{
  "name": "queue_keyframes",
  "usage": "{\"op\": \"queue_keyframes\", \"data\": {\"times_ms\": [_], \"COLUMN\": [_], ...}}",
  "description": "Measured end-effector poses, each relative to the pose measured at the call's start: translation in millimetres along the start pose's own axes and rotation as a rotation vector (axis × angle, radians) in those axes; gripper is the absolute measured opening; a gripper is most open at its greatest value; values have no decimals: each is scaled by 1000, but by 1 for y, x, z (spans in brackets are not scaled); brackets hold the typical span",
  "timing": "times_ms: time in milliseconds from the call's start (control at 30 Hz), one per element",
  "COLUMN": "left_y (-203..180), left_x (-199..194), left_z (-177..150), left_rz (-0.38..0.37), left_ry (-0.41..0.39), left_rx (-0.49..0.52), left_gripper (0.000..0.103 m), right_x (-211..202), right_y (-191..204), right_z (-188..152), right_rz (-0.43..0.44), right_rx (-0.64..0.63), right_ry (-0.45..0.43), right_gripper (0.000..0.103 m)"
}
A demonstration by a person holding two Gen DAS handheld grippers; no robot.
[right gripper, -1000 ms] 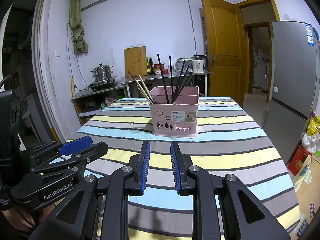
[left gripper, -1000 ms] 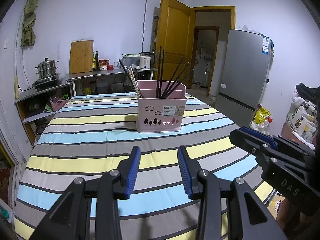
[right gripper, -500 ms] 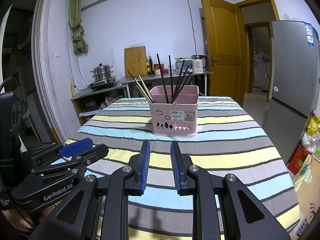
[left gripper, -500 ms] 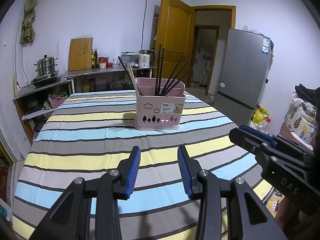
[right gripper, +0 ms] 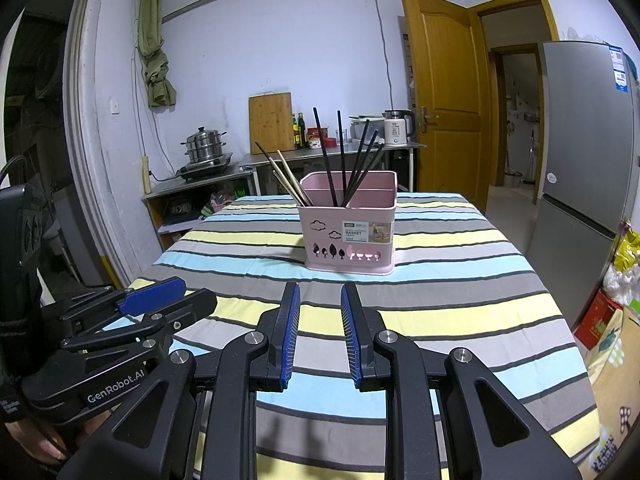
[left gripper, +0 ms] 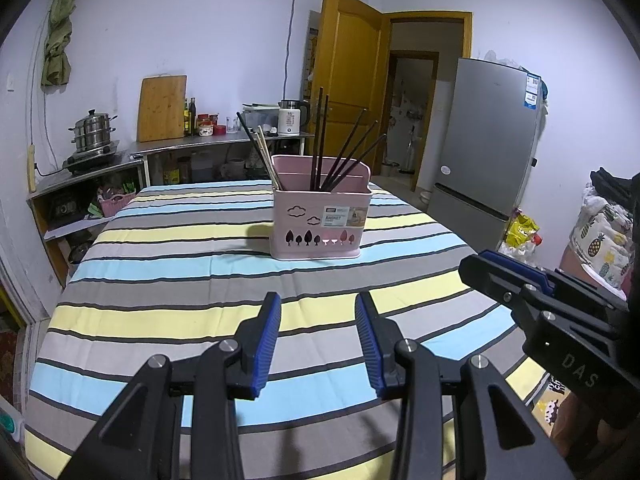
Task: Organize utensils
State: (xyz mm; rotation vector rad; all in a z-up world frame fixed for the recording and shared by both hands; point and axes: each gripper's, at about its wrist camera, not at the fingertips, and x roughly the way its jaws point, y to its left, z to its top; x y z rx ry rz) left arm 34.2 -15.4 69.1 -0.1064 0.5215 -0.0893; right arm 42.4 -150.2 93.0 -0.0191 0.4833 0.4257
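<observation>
Left hand-held gripper (left gripper: pixel 318 308) and right hand-held gripper (right gripper: pixel 319 300) gape, empty.

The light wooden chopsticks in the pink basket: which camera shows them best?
The right wrist view: the light wooden chopsticks stand clear against a dim shelf, leaning left out of the pink basket. The left wrist view shows them too, but shorter and bunched closer.

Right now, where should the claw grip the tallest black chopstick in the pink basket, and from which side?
Probably grip the tallest black chopstick on its bare upper shaft, well above the pink basket rim, coming down from above. It stands nearly upright, its lower part hidden inside; the neighbours fan rightward, leaving its top free.
</observation>
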Motion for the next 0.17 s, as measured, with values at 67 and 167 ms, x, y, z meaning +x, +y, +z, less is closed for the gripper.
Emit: {"op": "queue_keyframes", "data": {"times_ms": [67,167], "left_y": [0,-1], "left_x": [-1,-1], "left_z": [0,-1], "left_rz": [2,5], "left_ry": [-3,-5], "left_rx": [-1,-1], "left_gripper": [40,40], "right_x": [0,-1], "right_y": [1,1], "right_z": [0,0], "right_rz": [1,0], "right_rx": [0,0], "right_ry": [0,0], "right_gripper": [22,22]}}
